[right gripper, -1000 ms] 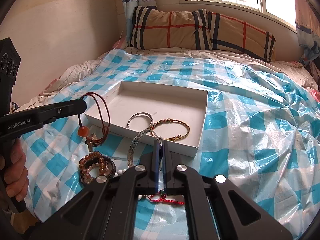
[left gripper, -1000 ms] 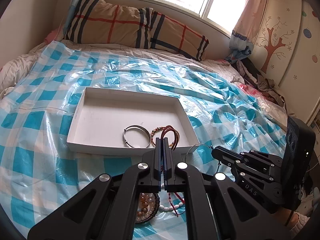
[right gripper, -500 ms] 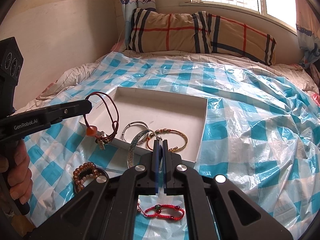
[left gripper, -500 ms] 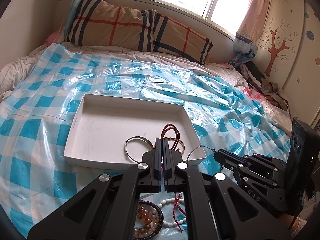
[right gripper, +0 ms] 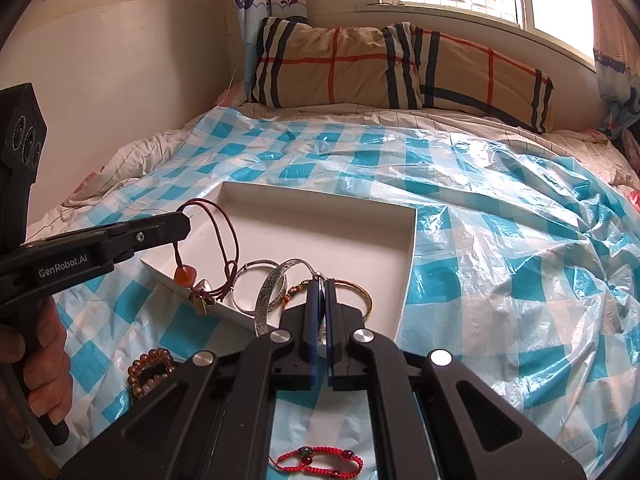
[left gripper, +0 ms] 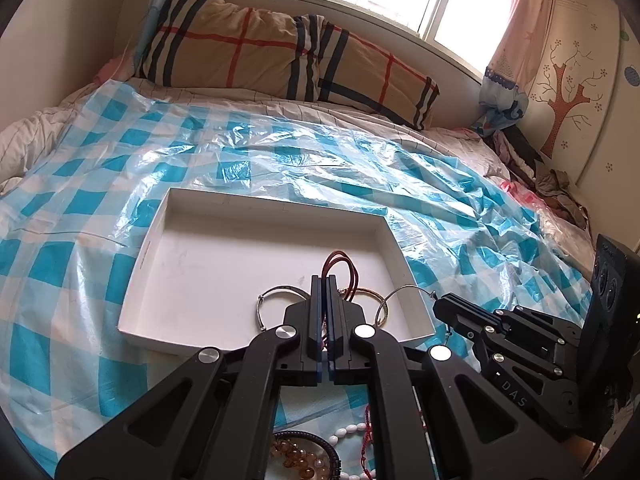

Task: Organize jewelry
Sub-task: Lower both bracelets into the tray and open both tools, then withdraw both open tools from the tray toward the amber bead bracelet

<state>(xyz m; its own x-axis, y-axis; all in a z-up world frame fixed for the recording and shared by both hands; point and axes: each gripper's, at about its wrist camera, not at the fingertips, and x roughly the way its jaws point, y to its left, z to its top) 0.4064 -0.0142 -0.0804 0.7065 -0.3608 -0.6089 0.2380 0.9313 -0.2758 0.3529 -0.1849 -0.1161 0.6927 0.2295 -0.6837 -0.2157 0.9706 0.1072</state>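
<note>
A white tray (left gripper: 224, 272) (right gripper: 340, 232) lies on the checked plastic sheet. A thin silver bangle (right gripper: 250, 276) and a gold beaded bangle (right gripper: 358, 288) rest in its near part. My left gripper (left gripper: 325, 278) (right gripper: 182, 226) is shut on a dark red cord necklace (left gripper: 353, 276) (right gripper: 234, 240). The necklace's orange bead (right gripper: 185, 276) hangs over the tray's near left edge. My right gripper (right gripper: 320, 282) (left gripper: 440, 304) is shut on a wide silver bangle (right gripper: 266, 300) (left gripper: 404, 287), which dangles over the near rim.
On the sheet in front of the tray lie a brown bead bracelet (right gripper: 150, 368) (left gripper: 296, 456), a red woven bracelet (right gripper: 320, 456) and white beads (left gripper: 348, 438). A striped pillow (right gripper: 400, 68) lies at the bed's head. A hand (right gripper: 40, 360) grips the left handle.
Both grippers have moved forward toward the tray, carrying their pieces. The cord necklace and the wide silver bangle now hang over the tray's near edge instead of in front of it.
</note>
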